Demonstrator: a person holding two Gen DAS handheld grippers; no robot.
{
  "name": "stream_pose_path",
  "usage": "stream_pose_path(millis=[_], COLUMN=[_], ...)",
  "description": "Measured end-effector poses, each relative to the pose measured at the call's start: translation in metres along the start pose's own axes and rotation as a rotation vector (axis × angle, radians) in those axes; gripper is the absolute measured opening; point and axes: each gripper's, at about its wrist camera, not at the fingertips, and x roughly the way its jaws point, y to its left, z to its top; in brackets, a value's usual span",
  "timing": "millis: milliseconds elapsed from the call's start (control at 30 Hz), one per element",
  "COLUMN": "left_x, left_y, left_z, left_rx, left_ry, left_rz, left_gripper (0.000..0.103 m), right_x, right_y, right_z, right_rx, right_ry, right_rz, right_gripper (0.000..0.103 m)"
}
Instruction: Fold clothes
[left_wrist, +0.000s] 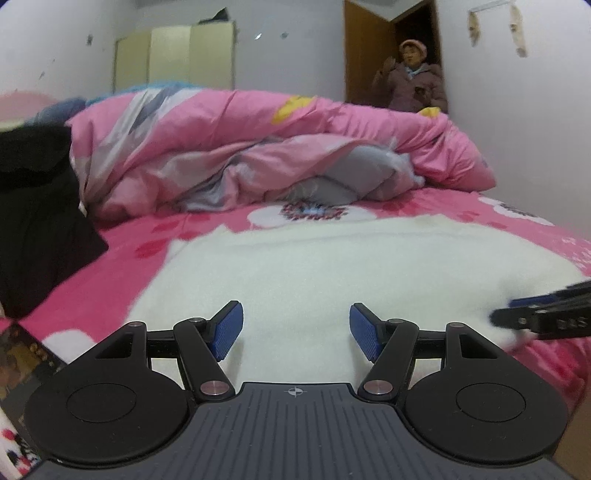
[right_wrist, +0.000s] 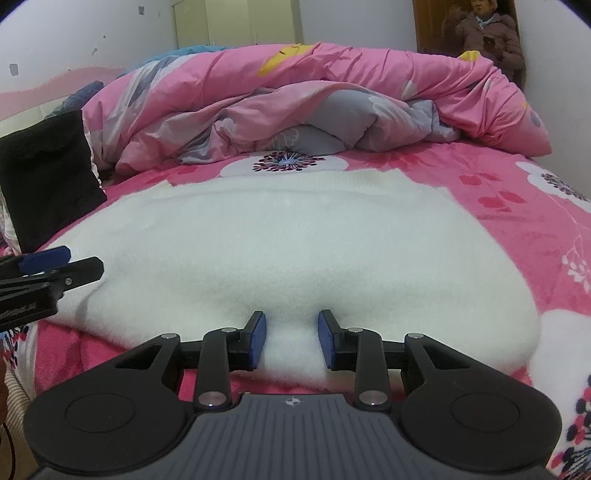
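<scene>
White fluffy fleece garment (right_wrist: 280, 236) is lying flat across the near edge of the pink floral bed (right_wrist: 517, 206), long axis running left-right. Right gripper (right_wrist: 291, 339) is straddling its near hem, jaws part-closed with fleece bulging between them, not yet clenched. Left gripper (left_wrist: 295, 330) is hovering released over the garment's left part, so the right one is nearer a grasp.

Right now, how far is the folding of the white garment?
Early. Done: the white garment lies spread flat on the pink bed cover. In hand: the right gripper has its jaws around the near hem, not fully shut; the left gripper hovers open. Left: no fold shows yet.
</scene>
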Motion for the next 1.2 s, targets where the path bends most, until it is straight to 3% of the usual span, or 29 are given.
stream_pose_path(millis=[133, 333, 467, 700, 933, 1100, 1200], left_x=[-0.004, -0.015, 0.006, 0.01, -0.007, -0.032, -0.037], left_y=[-0.013, -0.016, -0.011, -0.01, -0.006, 0.0, 0.003], left_z=[0.0, -0.003, -0.019, -0.018, -0.009, -0.005, -0.005], left_rx=[0.03, -0.028, -0.072, -0.075, -0.064, -0.053, -0.064], left_ry=[-0.007, -0.015, 0.104, 0.122, 0.091, 0.008, -0.004], left_rz=[0.018, 0.108, 0.141, 0.148, 0.113, 0.099, 0.099], left_gripper=[0.064, 0.064, 0.068, 0.07, 0.07, 0.07, 0.07], right_x=[0.001, 0.0, 0.0, 0.0, 0.0, -0.001, -0.001], right_y=[0.0, -0.002, 0.0, -0.002, 0.0, 0.0, 0.0], right_z=[-0.001, -0.001, -0.001, -0.001, -0.002, -0.003, -0.003], right_rx=[0.005, 0.016, 0.011, 0.017, 0.015, 0.014, 0.014], right_ry=[-0.003, -0.007, -0.007, -0.009, -0.01, -0.011, -0.011], right_rz=[0.004, 0.012, 0.007, 0.011, 0.01, 0.007, 0.008], right_gripper=[0.033, 0.033, 0.033, 0.033, 0.033, 0.033, 0.033])
